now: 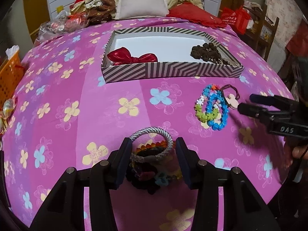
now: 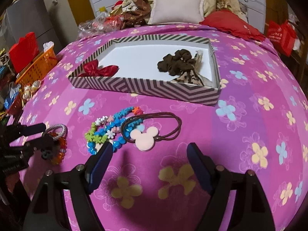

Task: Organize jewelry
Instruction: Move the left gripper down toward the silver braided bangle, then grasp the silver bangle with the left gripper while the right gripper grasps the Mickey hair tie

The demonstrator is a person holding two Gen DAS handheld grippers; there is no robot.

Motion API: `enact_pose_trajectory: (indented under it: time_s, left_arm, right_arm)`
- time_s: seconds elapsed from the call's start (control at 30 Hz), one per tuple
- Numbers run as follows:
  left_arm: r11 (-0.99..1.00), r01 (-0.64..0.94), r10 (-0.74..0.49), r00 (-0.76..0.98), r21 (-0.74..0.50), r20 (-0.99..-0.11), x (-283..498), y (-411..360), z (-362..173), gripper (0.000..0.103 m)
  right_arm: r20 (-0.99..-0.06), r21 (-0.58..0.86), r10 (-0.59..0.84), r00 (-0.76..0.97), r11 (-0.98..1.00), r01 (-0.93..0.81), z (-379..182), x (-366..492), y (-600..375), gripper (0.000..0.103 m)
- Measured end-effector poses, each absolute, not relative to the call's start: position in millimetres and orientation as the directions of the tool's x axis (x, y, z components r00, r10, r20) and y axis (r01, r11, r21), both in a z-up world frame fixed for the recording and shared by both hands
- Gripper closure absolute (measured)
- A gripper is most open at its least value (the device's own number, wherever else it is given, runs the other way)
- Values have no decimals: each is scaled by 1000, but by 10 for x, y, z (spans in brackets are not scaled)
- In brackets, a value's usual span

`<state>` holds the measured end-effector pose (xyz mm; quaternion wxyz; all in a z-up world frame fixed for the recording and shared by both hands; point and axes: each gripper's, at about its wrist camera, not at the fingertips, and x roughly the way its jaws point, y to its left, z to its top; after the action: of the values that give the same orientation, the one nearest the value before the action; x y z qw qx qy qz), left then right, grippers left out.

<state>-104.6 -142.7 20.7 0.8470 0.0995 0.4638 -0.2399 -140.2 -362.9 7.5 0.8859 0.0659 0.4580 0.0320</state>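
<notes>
Fingers at jewelry on bed.
Left gripper (image 1: 154, 150) fingers clench a bracelet bundle (image 1: 152, 148); right gripper (image 2: 149, 154) fingers spread wide, empty, near mouse hair tie (image 2: 144, 137).

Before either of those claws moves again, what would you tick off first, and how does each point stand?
1. Left gripper around the bracelet bundle: ok; whether the jaws are pressing it, cannot tell.
2. Right gripper open, nothing in it: ok.
3. Mouse-shaped hair tie ahead of the right gripper: ok.
4. Bare floor left in the striped box: ok.
5. Beaded bracelets free of the hair tie: not ok, they overlap.
</notes>
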Motion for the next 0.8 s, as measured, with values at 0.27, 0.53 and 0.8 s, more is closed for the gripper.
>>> enact_pose_trajectory:
  time_s: [0.27, 0.53, 0.8]
  left_arm:
    - [842, 534, -343, 428, -72, -836, -1069, -1435, 240, 70]
    - [825, 562, -337, 410, -56, -847, -1044, -1523, 187, 92]
    - [852, 508, -362, 403, -124, -841, -904, -1377, 232, 103]
  right_arm:
    - [-824, 86, 105, 557, 995, -60, -34, -1285, -3529, 44]
    - [-816, 15, 53, 576, 997, -70, -37, -1282, -3533, 80]
    - [-814, 32, 60, 578, 998, -60, -30, -1340, -3591, 80]
